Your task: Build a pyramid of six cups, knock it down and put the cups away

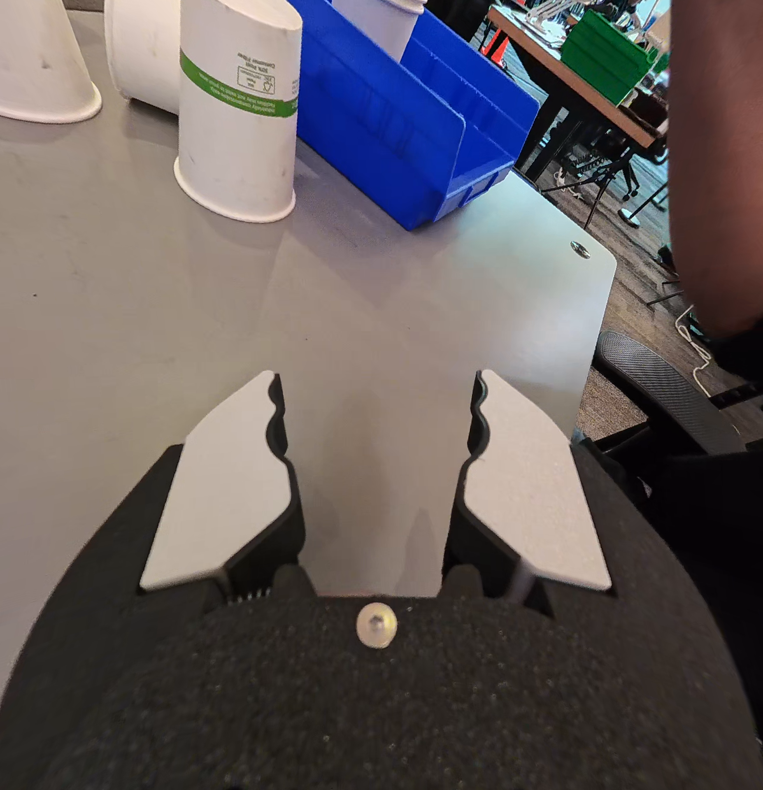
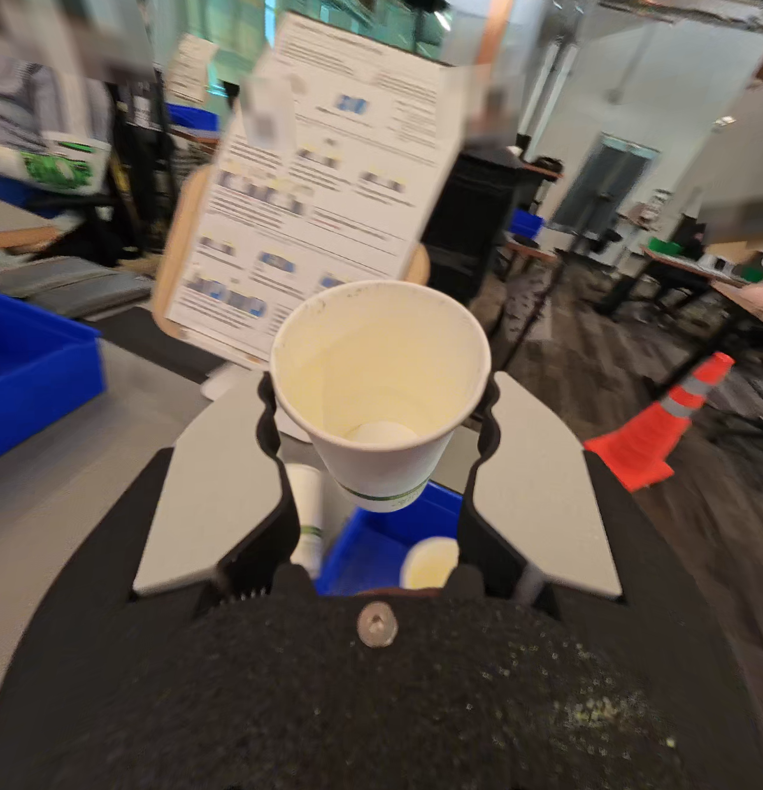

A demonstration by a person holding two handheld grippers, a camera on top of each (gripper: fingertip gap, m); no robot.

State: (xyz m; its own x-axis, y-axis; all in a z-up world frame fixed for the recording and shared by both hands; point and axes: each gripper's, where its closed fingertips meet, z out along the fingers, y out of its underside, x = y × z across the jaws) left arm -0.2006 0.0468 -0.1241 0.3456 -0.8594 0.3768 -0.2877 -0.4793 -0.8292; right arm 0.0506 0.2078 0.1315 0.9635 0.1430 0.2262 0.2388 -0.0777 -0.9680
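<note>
In the left wrist view, three white paper cups stand upside down on the grey table: one with a green band (image 1: 236, 124), one behind it (image 1: 142, 51), one at far left (image 1: 33, 64). A blue bin (image 1: 414, 141) lies right of them, a white cup (image 1: 380, 21) held over it. My left gripper (image 1: 377, 378) is open and empty above the table. My right gripper (image 2: 377, 384) is shut on a white paper cup (image 2: 380, 384), mouth up, held above the blue bin (image 2: 371, 543). Another cup (image 2: 429, 562) sits in the bin; an upturned cup (image 2: 309, 513) stands beside it.
A person's arm (image 1: 722, 171) fills the right edge of the left wrist view. The table's right edge and rounded corner (image 1: 602, 273) lie near, with an office chair (image 1: 670, 393) past it. A paper sheet on a board (image 2: 320, 192), a second blue bin (image 2: 37, 367) and an orange cone (image 2: 657, 419) surround.
</note>
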